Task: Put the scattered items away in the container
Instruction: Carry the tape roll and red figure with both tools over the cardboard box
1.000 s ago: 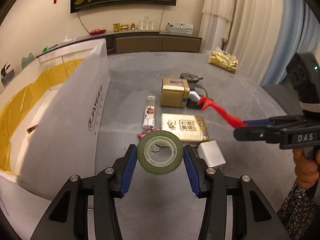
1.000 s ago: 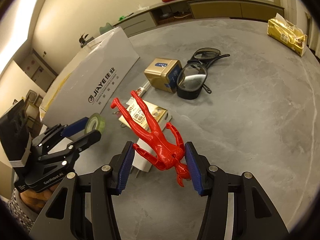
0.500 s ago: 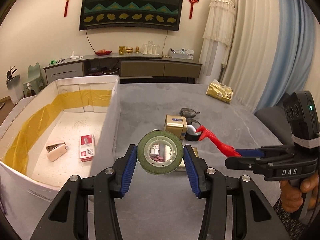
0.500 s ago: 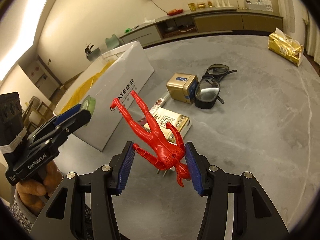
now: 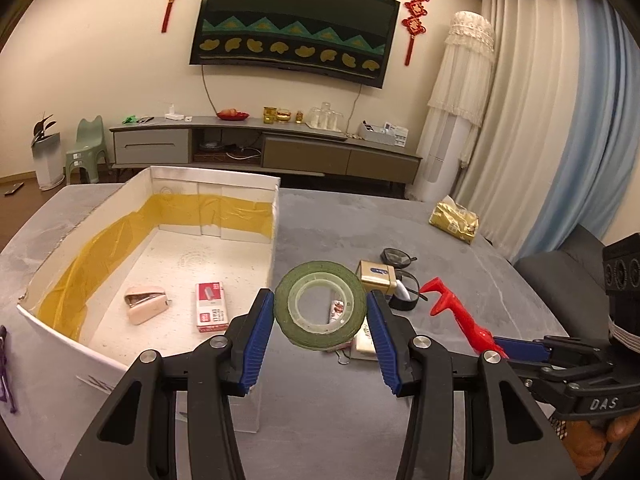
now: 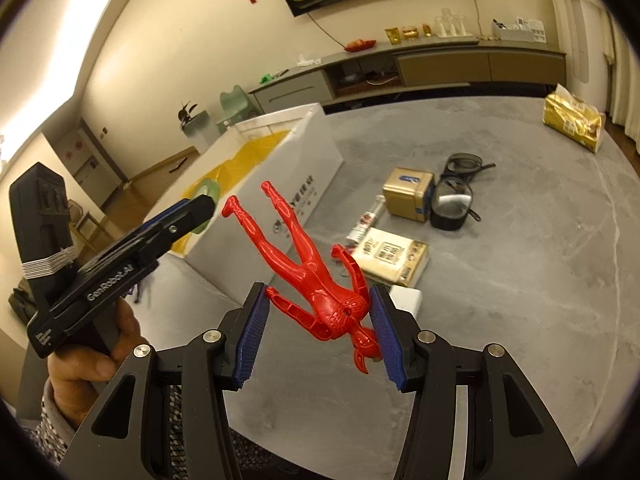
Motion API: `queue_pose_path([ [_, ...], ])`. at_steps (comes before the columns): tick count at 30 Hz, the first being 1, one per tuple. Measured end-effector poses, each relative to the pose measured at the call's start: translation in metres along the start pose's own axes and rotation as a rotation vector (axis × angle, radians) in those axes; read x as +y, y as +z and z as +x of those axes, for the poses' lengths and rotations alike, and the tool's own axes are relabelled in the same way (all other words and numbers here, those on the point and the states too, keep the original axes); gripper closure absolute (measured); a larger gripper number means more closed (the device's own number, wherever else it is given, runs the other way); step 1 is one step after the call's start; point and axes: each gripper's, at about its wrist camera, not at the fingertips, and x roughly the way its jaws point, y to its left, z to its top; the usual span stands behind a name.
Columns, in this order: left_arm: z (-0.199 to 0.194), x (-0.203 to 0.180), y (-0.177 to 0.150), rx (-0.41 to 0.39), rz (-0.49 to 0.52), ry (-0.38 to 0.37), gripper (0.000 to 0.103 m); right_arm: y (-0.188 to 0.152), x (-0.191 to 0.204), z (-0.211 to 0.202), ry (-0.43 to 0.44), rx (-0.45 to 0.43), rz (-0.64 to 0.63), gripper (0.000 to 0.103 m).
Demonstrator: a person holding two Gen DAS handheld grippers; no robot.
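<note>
My left gripper (image 5: 320, 322) is shut on a green tape roll (image 5: 320, 304), held in the air beside the near right corner of the white box (image 5: 276, 216). Inside the box lie a pink stapler (image 5: 145, 305) and a red staple pack (image 5: 211, 313). My right gripper (image 6: 320, 328) is shut on a red toy figure (image 6: 316, 276), its legs pointing up and away. Both show in the other wrist view too: the right gripper (image 5: 516, 350) with the toy (image 5: 460, 316), the left gripper (image 6: 188, 210) with the tape (image 6: 208, 196). A person's hand (image 6: 86, 356) grips the left handle.
On the grey table (image 6: 520, 280) lie a gold tin (image 6: 408, 194), dark goggles (image 6: 454, 200), a flat gold packet (image 6: 390, 256), a small tube (image 6: 366, 220), a white block (image 6: 406, 298) and a gold bag (image 6: 572, 122). A dark chair (image 5: 560, 272) stands at the right edge.
Both grippers have risen and tilted up with their loads. The left one now looks down into the box over its near wall, and the tape sits beside the box corner.
</note>
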Motion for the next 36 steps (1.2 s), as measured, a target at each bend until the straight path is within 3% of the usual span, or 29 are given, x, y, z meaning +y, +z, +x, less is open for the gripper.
queue_pose_path([
  [12, -0.01, 0.04, 0.007, -0.002, -0.098, 0.08, 0.054, 0.014, 0.06, 0.008, 0.024, 0.008, -0.111, 0.049],
  [21, -0.024, 0.06, 0.017, -0.05, -0.129, 0.119, 0.054, 0.034, 0.093, 0.015, 0.036, 0.0, -0.179, 0.049],
  [36, -0.027, 0.094, 0.026, -0.063, -0.21, 0.115, 0.054, 0.067, 0.124, 0.037, 0.046, -0.004, -0.246, 0.049],
])
